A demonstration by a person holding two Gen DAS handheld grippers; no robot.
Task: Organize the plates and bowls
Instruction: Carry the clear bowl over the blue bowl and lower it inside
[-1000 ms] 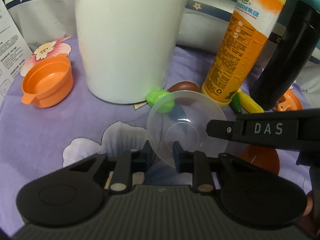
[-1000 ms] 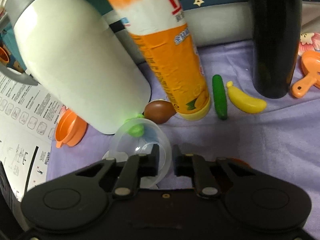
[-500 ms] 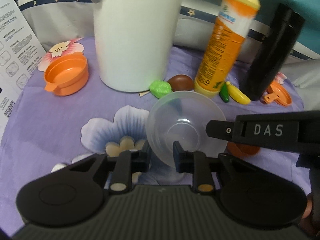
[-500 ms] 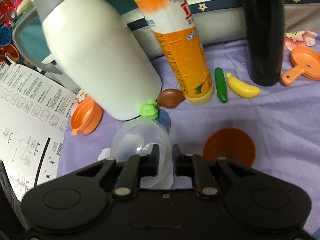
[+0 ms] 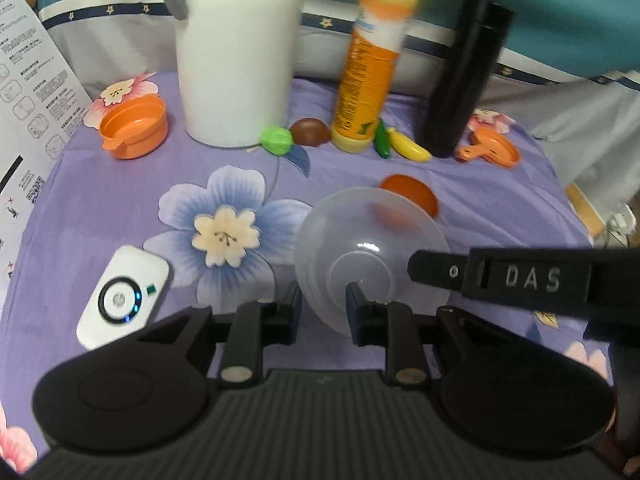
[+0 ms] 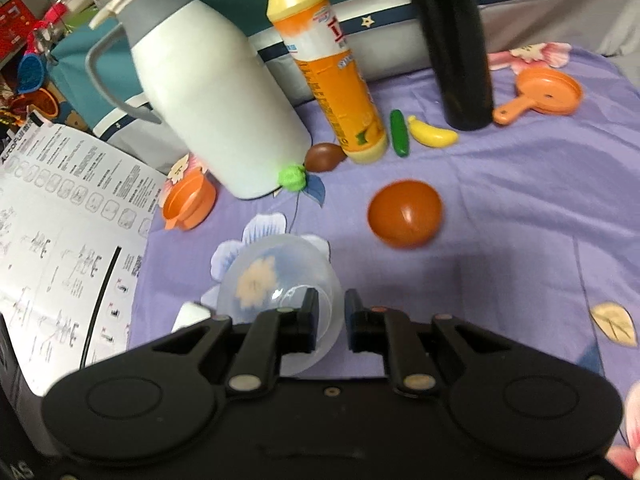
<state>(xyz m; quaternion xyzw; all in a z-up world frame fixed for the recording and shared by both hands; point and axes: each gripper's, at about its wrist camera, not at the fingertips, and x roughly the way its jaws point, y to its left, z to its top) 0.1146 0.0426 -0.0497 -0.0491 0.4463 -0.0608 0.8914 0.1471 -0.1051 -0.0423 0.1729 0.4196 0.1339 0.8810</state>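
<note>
Hanging tilted above the cloth, a clear, thin-walled plastic bowl (image 5: 370, 248) is pinched at its rim from two sides: the left gripper (image 5: 324, 308) nips the near edge, the right gripper (image 6: 331, 318) nips another part of the rim, each with jaws nearly pressed together on the wall. A flower print shows through the bowl's side. Only the left wrist view shows a white oval remote with a lit ring (image 5: 122, 296) on the cloth and the right gripper's lettered black finger crossing in from the right. Only the right wrist view shows the whole round orange plastic plate (image 6: 405, 214) and a printed instruction sheet's full spread (image 6: 68, 236). Beneath lies a purple flowered cloth (image 6: 520, 200), bearing a white thermal jug (image 6: 216, 108), an orange bottle (image 6: 336, 76) and a black flask (image 5: 464, 80).
</note>
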